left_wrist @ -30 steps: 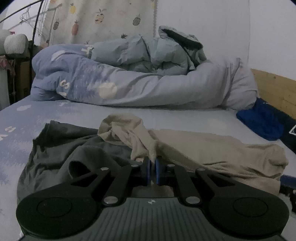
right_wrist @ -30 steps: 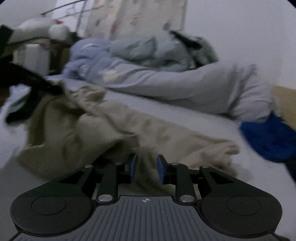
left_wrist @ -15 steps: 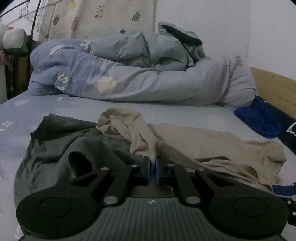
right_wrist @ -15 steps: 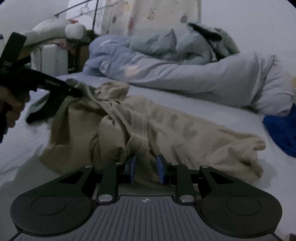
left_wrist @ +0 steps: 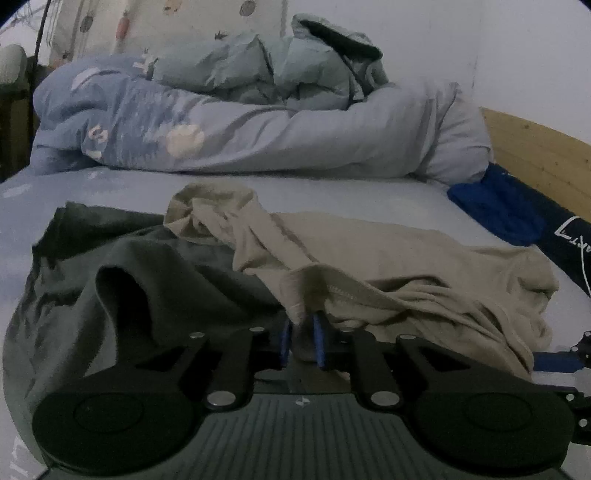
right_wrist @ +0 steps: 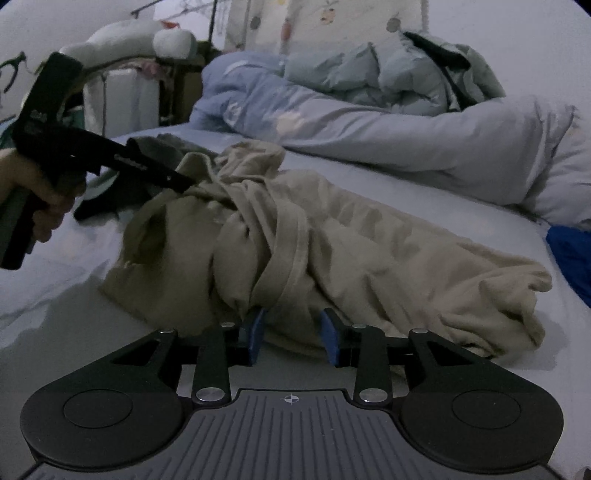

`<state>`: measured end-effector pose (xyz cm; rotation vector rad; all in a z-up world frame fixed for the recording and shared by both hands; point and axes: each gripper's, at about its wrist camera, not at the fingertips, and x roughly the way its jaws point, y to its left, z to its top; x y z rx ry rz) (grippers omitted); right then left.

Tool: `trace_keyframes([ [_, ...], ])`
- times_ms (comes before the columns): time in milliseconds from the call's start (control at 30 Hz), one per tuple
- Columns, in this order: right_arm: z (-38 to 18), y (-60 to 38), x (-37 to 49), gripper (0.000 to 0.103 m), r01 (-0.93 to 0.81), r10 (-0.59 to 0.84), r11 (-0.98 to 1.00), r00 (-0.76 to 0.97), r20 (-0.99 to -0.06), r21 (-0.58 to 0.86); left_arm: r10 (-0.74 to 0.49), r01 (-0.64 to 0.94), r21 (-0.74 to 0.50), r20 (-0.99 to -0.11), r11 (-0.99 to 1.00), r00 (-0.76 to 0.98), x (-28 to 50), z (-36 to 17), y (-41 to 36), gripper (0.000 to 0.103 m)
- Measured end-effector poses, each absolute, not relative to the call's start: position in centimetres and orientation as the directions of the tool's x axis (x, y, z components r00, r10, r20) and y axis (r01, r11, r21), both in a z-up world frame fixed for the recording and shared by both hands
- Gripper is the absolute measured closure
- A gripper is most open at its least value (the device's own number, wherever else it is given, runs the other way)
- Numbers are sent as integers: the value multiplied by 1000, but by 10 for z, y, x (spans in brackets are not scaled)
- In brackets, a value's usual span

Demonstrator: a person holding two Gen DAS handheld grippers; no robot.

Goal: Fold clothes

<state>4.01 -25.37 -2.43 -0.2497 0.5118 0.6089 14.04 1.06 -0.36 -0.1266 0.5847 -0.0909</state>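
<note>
Beige garment (right_wrist: 332,236): lies crumpled across the middle of the bed, its length running from a bunched, twisted end at the left toward a rumpled end at the right; folds and a ribbed hem show along the near edge; in the left wrist view (left_wrist: 388,266) it partly overlaps the dark piece beside it
Dark grey garment (left_wrist: 122,266): spread on the sheet just left of the beige one, touching it; one opening gapes toward the camera
Left gripper (left_wrist: 302,341): blue pads (left_wrist: 283,341) stand narrowly apart with a beige fold hanging between them; whether the pads actually pinch the cloth I cannot tell; from the right wrist view (right_wrist: 186,181) its black tip reaches into the bunched left end of the beige garment, a hand (right_wrist: 40,199) around the handle
Right gripper (right_wrist: 291,338): jaws stand wide, blue pads (right_wrist: 254,334) either side of the beige garment's near edge, cloth lying between them but not clamped; low over the sheet
Bed sheet (right_wrist: 66,314): pale blue-grey, under both garments
Duvet (left_wrist: 258,133): light blue, heaped along the far side of the bed, well apart from the garments
Blue cloth (left_wrist: 498,210): bright blue, at the right edge near a wooden bed frame (left_wrist: 543,162)
Curtain (left_wrist: 140,22): pale, printed, behind the duvet
</note>
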Motion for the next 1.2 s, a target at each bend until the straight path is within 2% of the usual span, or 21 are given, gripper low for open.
trace_keyframes([
  [167, -23, -259, 37, 63, -602, 492, 797, 696, -523, -51, -139, 33, -202, -533, 979, 835, 143, -4, 18, 69],
  [233, -21, -261, 34, 60, -609, 497, 791, 692, -524, -53, -166, 38, -243, -532, 969, 830, 144, -6, 22, 76],
  [267, -20, -261, 32, 56, -611, 501, 790, 692, -520, -51, -180, 42, -262, -527, 964, 831, 145, -6, 24, 94],
  [333, -17, -263, 28, 54, -612, 509, 789, 693, -510, -43, -190, 45, -289, -499, 956, 845, 142, -2, 27, 95],
  [467, -14, -266, 25, 53, -601, 500, 796, 718, -484, -72, -186, 46, -337, -396, 940, 899, 131, 17, 35, 96],
  [667, -17, -259, 22, 53, -552, 436, 817, 780, -450, -167, -234, 142, -384, -205, 912, 950, 107, 55, 34, 96],
  [833, -19, -253, 19, 55, -504, 381, 829, 826, -415, -243, -270, 228, -324, -90, 918, 959, 92, 80, 20, 96],
  [933, -15, -253, 24, 63, -488, 374, 839, 839, -395, -242, -277, 238, -322, -79, 916, 958, 90, 84, 17, 96],
  [1200, -25, -231, 35, 65, -511, 395, 821, 830, -394, -253, -300, 263, -318, -74, 911, 951, 84, 86, 13, 96],
])
